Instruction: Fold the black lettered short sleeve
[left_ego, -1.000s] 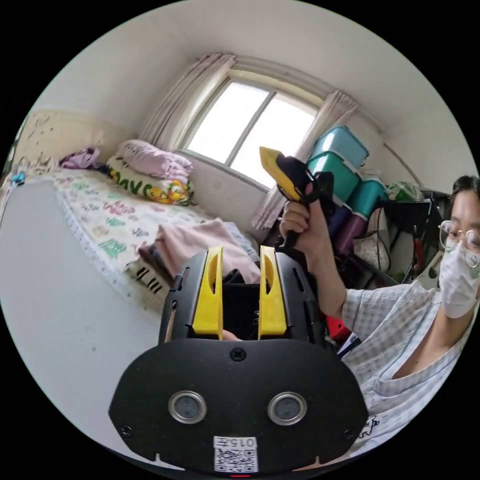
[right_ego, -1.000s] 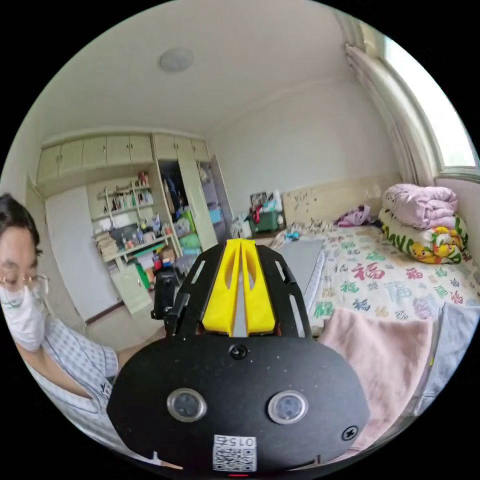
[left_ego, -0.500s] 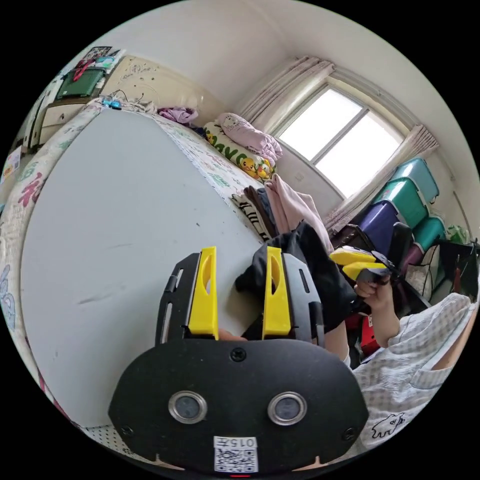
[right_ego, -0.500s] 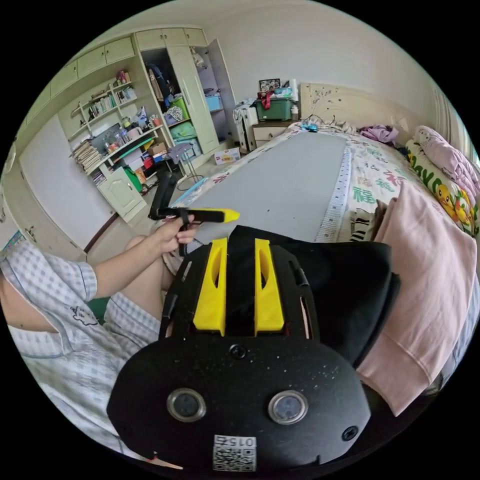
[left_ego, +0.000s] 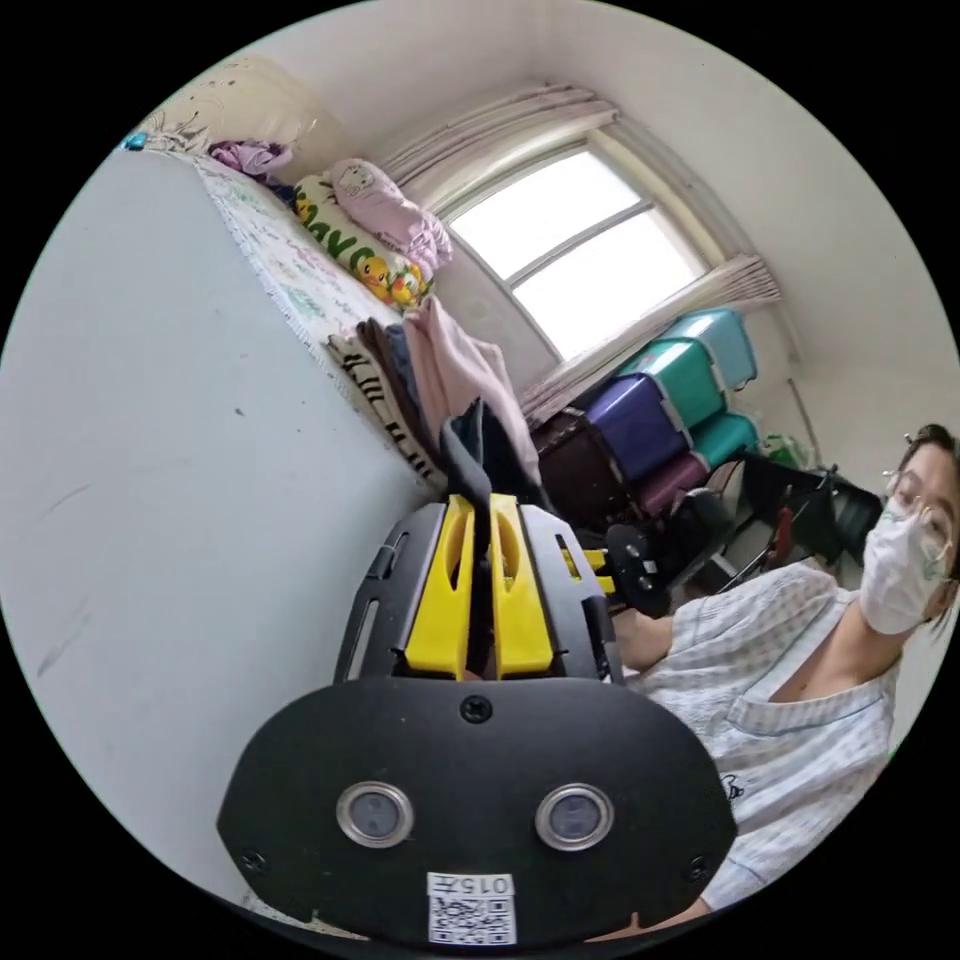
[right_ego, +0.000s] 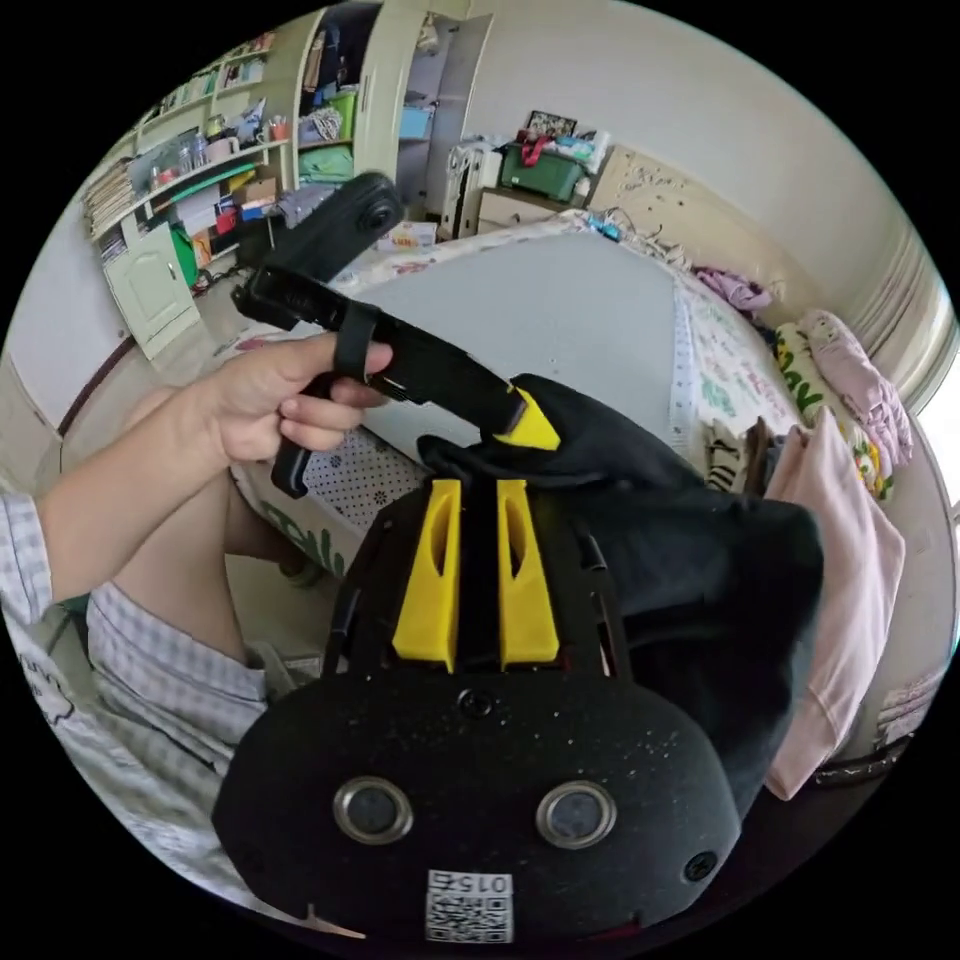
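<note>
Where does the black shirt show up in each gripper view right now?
Left gripper view: black shirt at centre, pinched between the left gripper jaws.
Right gripper view: centre to lower right, behind the right gripper.
Shared landmark: pink garment beside it.

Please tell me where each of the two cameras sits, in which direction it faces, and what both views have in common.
Left gripper view: rides the left gripper, facing the bright window; the person's checked shirt shows.
Right gripper view: rides the right gripper, facing the cream wardrobe; a hand shows.
Shared: black cloth garment, grey flat mat, folded pink cloth.
</note>
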